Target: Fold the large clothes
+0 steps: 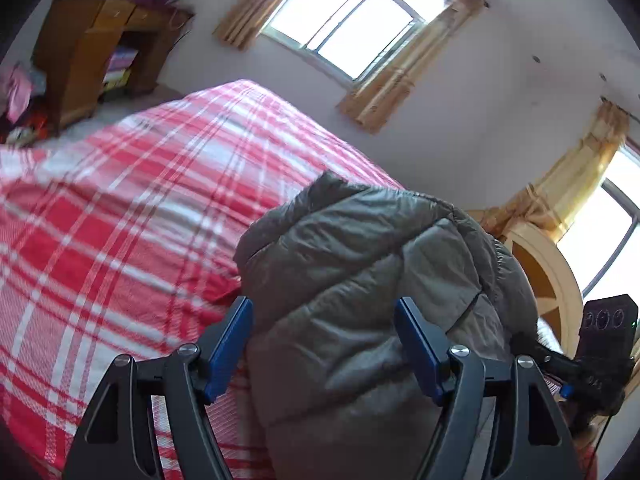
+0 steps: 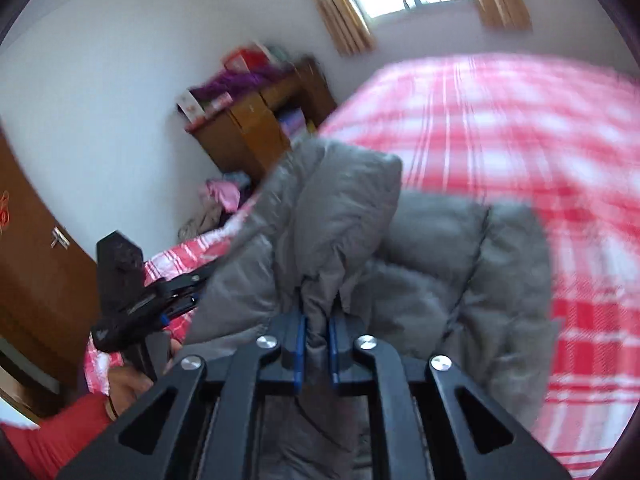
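A grey puffer jacket [image 1: 360, 280] lies bunched on a bed with a red and white checked cover [image 1: 120, 200]. My left gripper [image 1: 324, 344] is open, its blue pads [image 1: 230, 344] spread on either side of the jacket's bulk. My right gripper [image 2: 317, 344] is shut on a fold of the grey jacket [image 2: 340, 216], which rises in a lifted peak above the pads. The left gripper also shows in the right wrist view [image 2: 176, 304] at the jacket's left edge. The right gripper's body shows at the far right of the left wrist view [image 1: 600, 344].
A wooden shelf unit [image 1: 92, 52] with clutter stands by the wall beyond the bed. Windows with yellow curtains [image 1: 352, 20] are behind. A brown door [image 2: 36, 264] is at left in the right wrist view. The bed cover [image 2: 520, 140] extends right.
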A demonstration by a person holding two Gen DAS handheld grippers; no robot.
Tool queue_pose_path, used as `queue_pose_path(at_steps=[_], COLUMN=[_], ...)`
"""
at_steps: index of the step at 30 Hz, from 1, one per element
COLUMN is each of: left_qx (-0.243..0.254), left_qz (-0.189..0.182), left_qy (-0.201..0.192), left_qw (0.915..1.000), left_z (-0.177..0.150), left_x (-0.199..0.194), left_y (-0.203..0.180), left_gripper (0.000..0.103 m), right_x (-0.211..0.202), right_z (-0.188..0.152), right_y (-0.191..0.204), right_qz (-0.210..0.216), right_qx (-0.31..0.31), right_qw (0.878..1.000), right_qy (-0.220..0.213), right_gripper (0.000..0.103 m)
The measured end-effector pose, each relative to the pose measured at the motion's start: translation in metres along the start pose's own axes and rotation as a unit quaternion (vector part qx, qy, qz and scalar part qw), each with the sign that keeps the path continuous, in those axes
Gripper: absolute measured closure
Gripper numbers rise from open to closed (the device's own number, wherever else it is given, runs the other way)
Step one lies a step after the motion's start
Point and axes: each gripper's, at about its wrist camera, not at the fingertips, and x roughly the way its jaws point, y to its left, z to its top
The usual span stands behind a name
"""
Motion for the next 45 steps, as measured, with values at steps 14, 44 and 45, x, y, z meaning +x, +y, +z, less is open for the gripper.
queue_pose_path(at_steps=[14, 44, 45], left_qx=[0.274, 0.327, 0.327], left_qz=[0.139, 0.217, 0.216], left_qy=[0.090, 0.093, 0.093], left_qw=[0.9472, 0.9151, 0.9152], left_z=[-0.052, -0.087, -0.087], left_x=[0.090, 0.118, 0.118], left_y=[-0.138, -0.130, -0.130], left_gripper=[0.027, 0.014, 0.014], right_x=[-0.046, 0.019, 0.023], right_z=[-0.069, 0.024, 0.014], right_y=[-0.109, -0.115, -0.122], right_qz=[-0.055, -0.239, -0.241], right_qx=[0.162, 0.072, 0.085], right_qw=[0.985, 0.965, 0.964], right_qy=[-0.031, 0.076, 0.075], right_gripper=[0.092, 0.084, 0.084])
